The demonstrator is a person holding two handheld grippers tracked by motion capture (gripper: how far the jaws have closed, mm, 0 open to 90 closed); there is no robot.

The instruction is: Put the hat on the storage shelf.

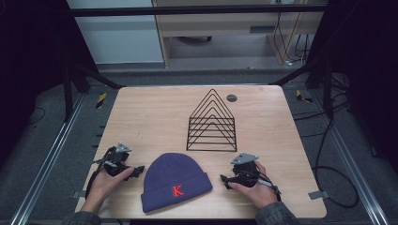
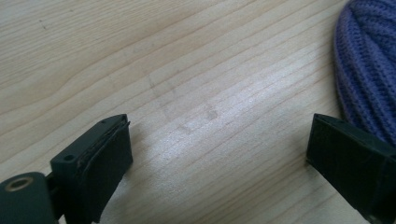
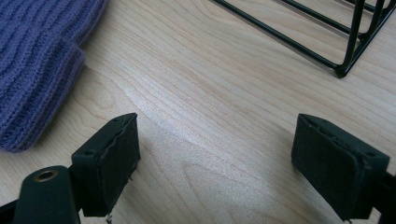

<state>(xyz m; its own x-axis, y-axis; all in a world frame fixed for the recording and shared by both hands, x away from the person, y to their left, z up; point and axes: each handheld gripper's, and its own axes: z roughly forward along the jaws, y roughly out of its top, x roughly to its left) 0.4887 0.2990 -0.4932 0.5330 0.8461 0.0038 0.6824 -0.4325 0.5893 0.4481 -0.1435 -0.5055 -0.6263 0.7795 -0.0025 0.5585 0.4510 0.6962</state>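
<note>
Purple beanie (image 1: 176, 182) flat at near edge of surface (image 1: 150, 117), between both tools. Left tool (image 1: 137, 171) just beside beanie, jaws wide apart, empty. Right tool (image 1: 225, 181) likewise, empty. Black wire rack (image 1: 212, 123) mid-surface behind beanie.

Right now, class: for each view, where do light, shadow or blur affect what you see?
High view: table evenly lit, surroundings dark. Left gripper view: pale sheen on the wood, beanie edge soft. Right gripper view: sheen on the wood, soft shadows beside the fingers, wire rack slightly blurred.
</note>
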